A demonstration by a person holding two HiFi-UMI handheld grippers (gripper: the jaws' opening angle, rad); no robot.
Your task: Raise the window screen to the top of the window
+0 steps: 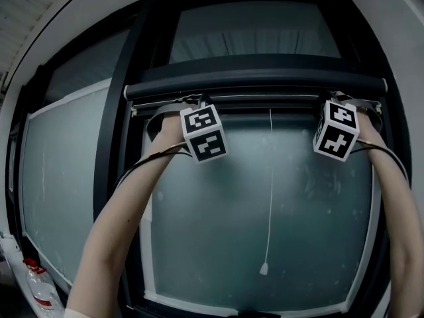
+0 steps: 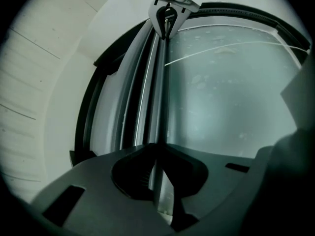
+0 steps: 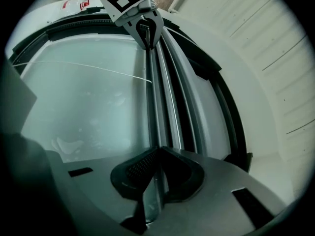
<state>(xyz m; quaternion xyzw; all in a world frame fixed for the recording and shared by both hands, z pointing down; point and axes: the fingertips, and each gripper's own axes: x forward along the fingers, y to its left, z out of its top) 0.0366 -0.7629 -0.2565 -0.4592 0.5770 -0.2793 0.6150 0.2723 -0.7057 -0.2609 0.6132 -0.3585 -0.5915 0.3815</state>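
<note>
The window screen is rolled almost fully up under the dark housing at the head of the window. Its thin bottom rail lies level just below that housing. My left gripper is shut on the rail near its left end, with the marker cube below it. My right gripper is shut on the rail near its right end. In the left gripper view the jaws pinch the rail, which runs away to the right gripper. The right gripper view shows its jaws closed on the rail, with the left gripper at the far end.
A white pull cord with a small weight hangs in front of the frosted pane. The dark window frame stands to the left of my left arm. A bottle with a red label stands at the bottom left.
</note>
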